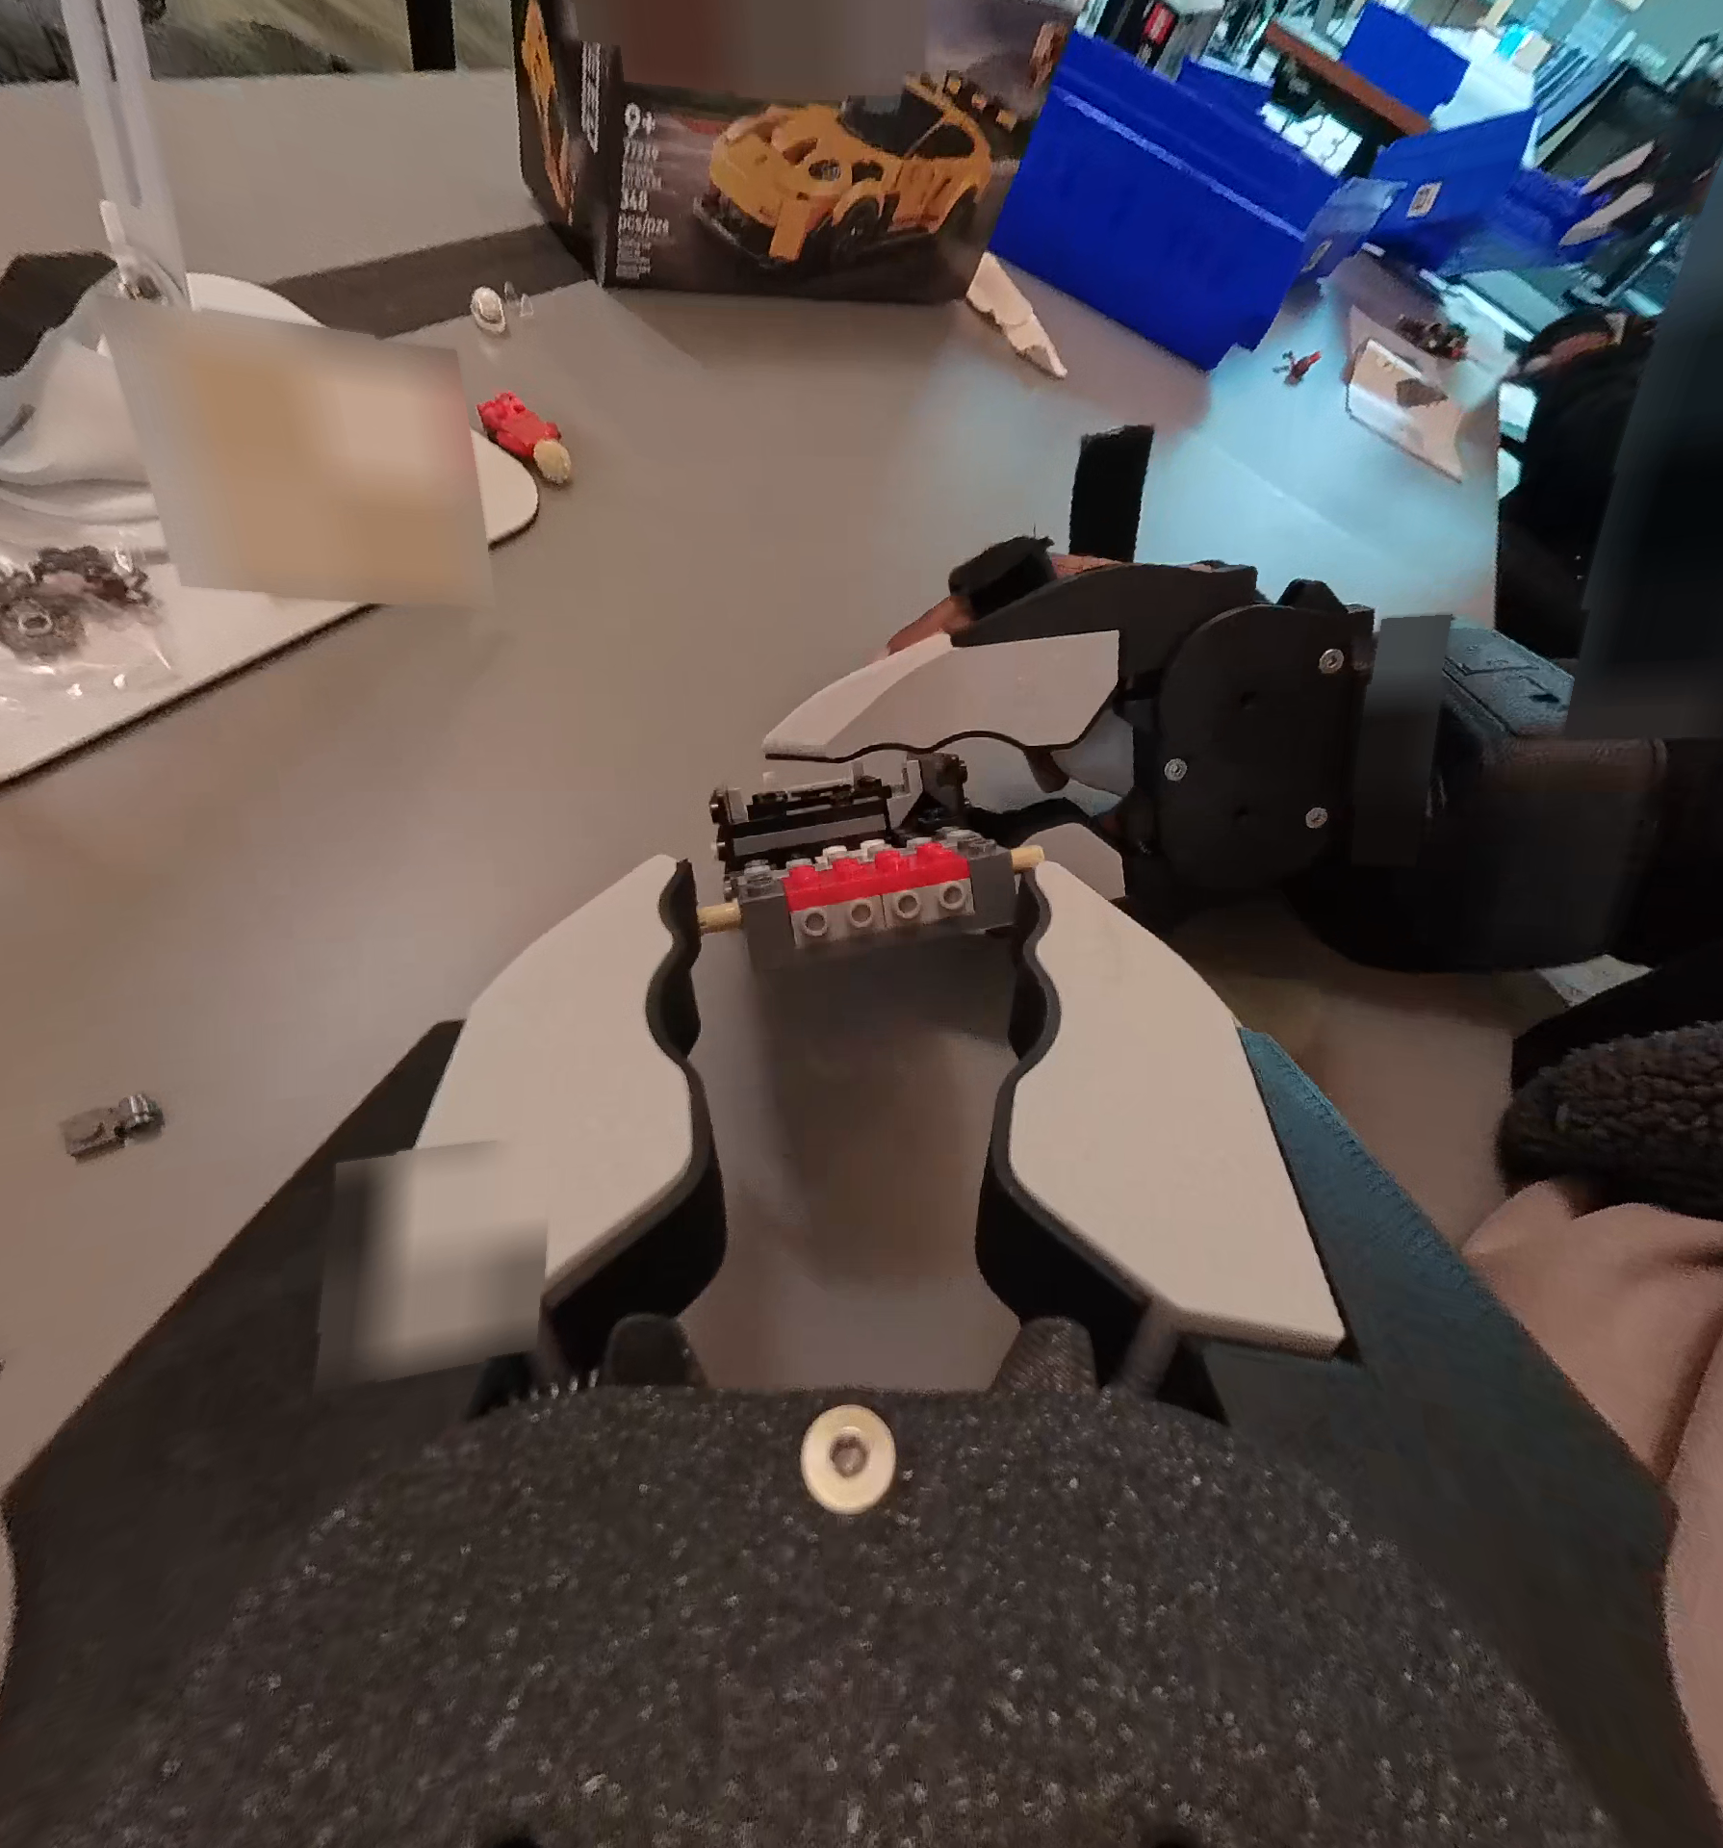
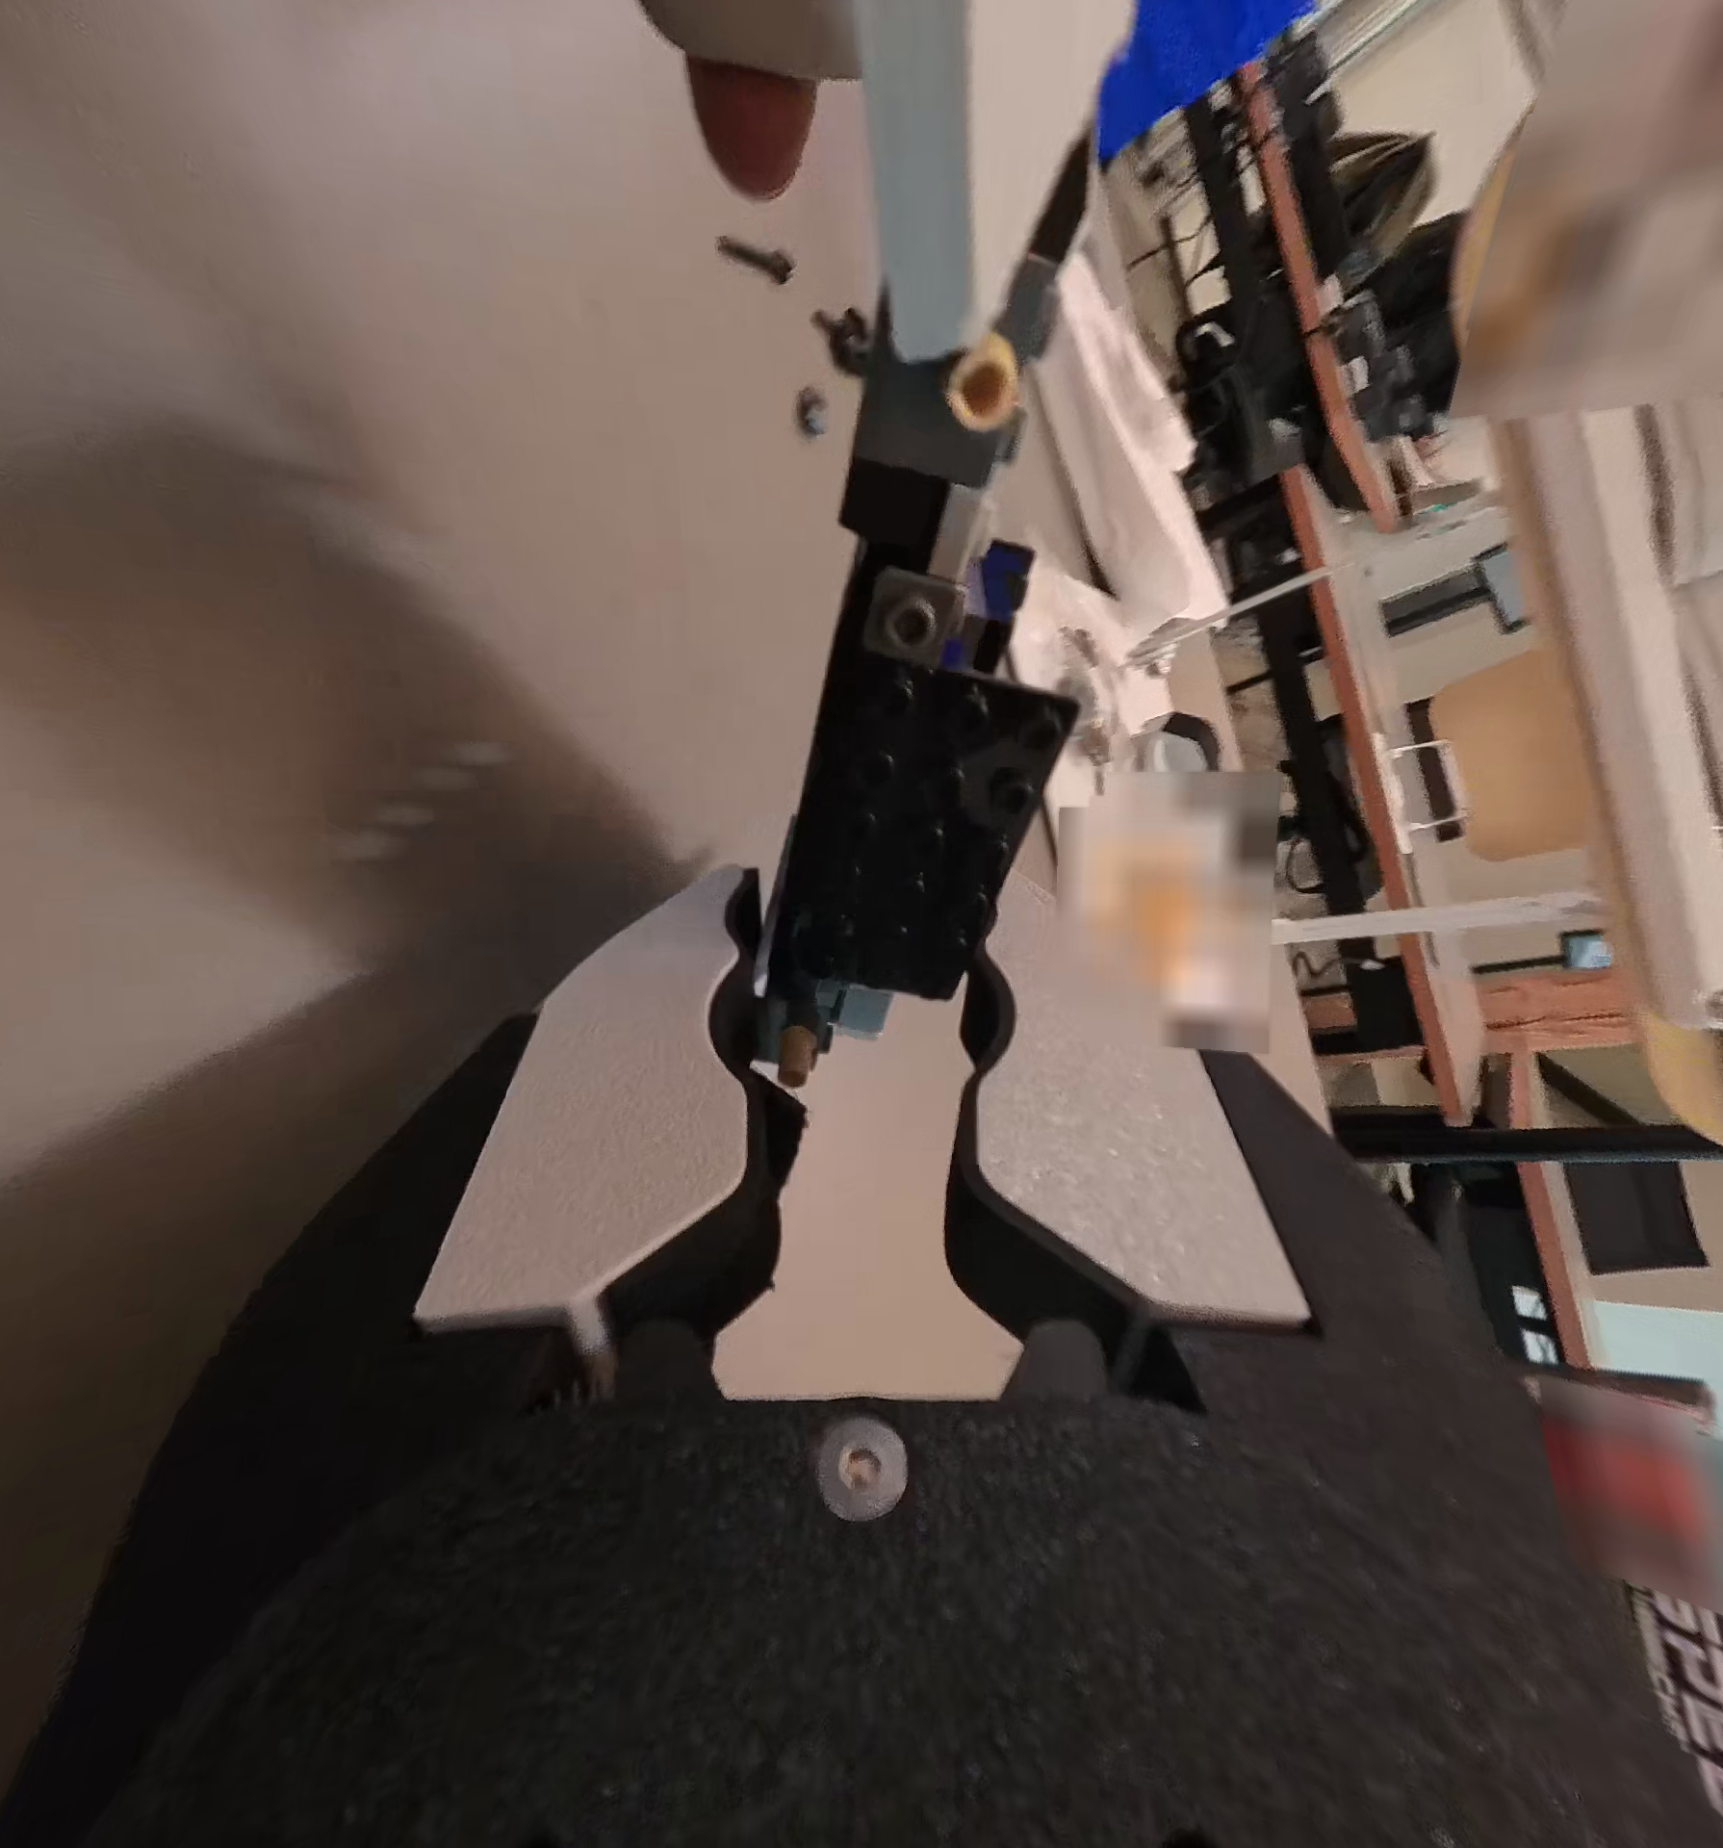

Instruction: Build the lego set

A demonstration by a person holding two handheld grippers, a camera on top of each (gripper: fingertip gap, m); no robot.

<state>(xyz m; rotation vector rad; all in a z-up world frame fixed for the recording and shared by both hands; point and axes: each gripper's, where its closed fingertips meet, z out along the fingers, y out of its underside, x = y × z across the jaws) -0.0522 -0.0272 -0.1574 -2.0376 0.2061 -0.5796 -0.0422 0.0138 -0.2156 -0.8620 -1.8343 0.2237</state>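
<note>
The partly built lego car chassis (image 1: 863, 880) was held above the grey surface (image 1: 637, 620), gripped from two sides. The left gripper (image 1: 849, 890) had its fingers (image 1: 577, 1010) closed on the chassis's near end, pressing the tan axle tips beside the red bricks. The right gripper (image 1: 817, 755) came in from the chassis's right, its fingers (image 2: 627, 1050) clamped on the black end. Beyond the chassis stood the lego box (image 1: 787, 180); a small red piece (image 1: 517, 425) lay to the box's left.

Box (image 1: 777, 180) behind lego assy (image 1: 857, 880).
</note>
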